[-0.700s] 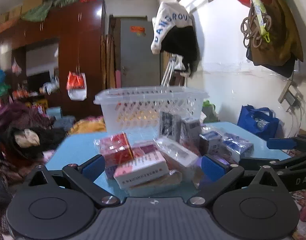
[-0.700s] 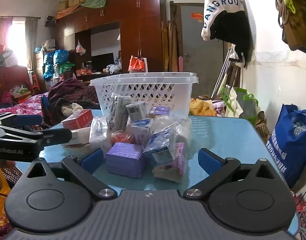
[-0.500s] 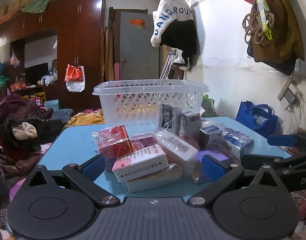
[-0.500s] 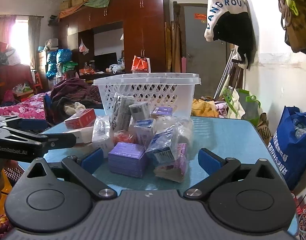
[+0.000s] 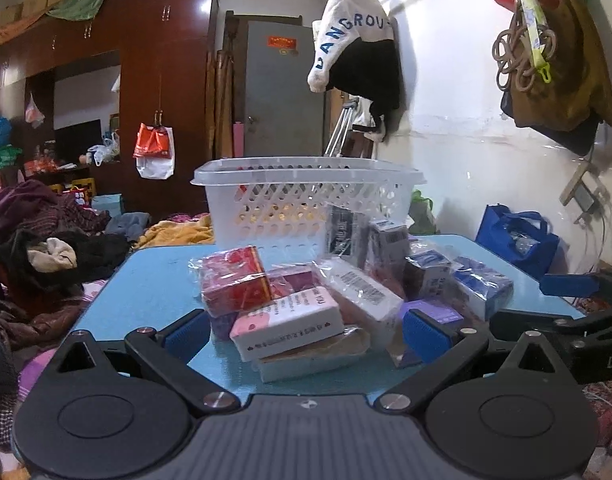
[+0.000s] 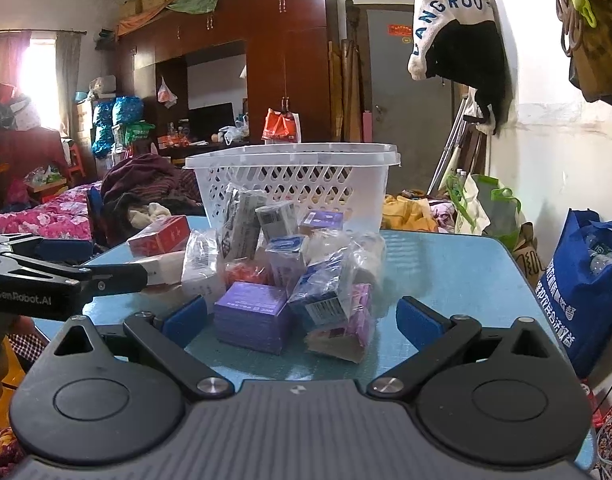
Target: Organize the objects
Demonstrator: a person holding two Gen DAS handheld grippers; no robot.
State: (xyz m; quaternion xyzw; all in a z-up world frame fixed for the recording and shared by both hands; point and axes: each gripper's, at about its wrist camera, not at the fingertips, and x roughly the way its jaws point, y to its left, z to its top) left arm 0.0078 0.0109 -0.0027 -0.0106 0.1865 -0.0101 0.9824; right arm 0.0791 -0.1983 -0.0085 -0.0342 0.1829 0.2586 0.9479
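Observation:
A heap of small wrapped boxes lies on a blue table [image 5: 154,280] in front of a white lattice basket [image 5: 306,200]. Seen from the left wrist, a red box [image 5: 234,280] and a pink-and-white box [image 5: 286,322] are nearest. My left gripper [image 5: 304,332] is open just short of them, nothing between its pads. From the right wrist, a purple box [image 6: 252,316] and a blue wrapped box [image 6: 322,296] lie in front. My right gripper [image 6: 300,322] is open, wide apart before them, touching nothing. The basket [image 6: 294,188] stands behind the heap.
The other gripper's arm shows at the edge of each view: right gripper arm [image 5: 566,320], left gripper arm [image 6: 66,280]. A blue bag [image 6: 586,280] stands beside the table on the right. Piled clothes [image 5: 46,248] lie to the left. The wall is close on the right.
The left wrist view has tilted down and steadied, so the heap of boxes sits a little lower and closer. The right view has barely shifted. Both grippers stay open.

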